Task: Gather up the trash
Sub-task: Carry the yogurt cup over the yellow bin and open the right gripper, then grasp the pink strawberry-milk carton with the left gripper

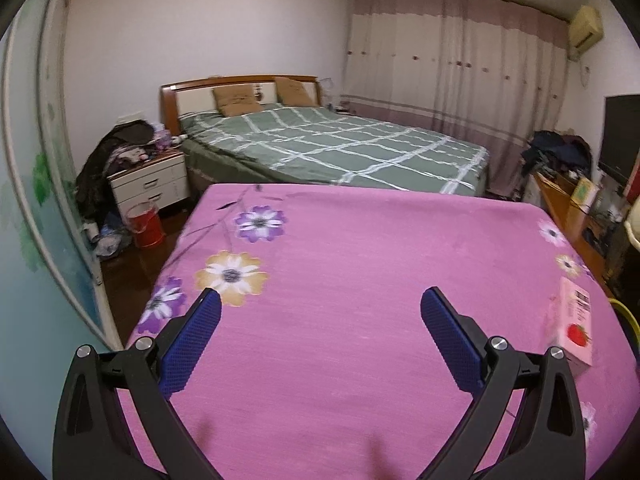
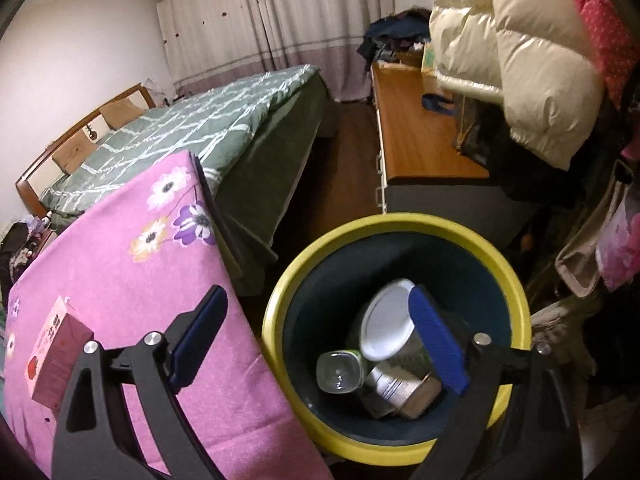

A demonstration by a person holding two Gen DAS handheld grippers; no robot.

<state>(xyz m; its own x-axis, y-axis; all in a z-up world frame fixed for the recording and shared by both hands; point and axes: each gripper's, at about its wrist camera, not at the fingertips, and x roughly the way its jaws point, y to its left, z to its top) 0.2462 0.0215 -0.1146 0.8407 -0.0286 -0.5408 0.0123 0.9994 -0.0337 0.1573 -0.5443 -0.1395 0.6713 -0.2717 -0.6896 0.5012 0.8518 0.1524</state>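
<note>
Two grippers hang spread and empty: the right gripper (image 2: 316, 308) above the yellow-rimmed bin (image 2: 280, 300), which holds what looks like a can (image 2: 386, 322) and jar (image 2: 340, 372); the left gripper (image 1: 320, 306) over the pink cloth (image 1: 360, 260), a strawberry carton (image 1: 574, 328) lying far right.

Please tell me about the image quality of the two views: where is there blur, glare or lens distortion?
Left wrist view: strong fisheye bending of the wall edge and dark corners; the pink carton at the right edge looks smeared. Right wrist view: the same curved distortion; glare shines on the cream puffer jacket; the yellow-rimmed bin and the trash inside are fairly sharp, though dimly lit.
</note>
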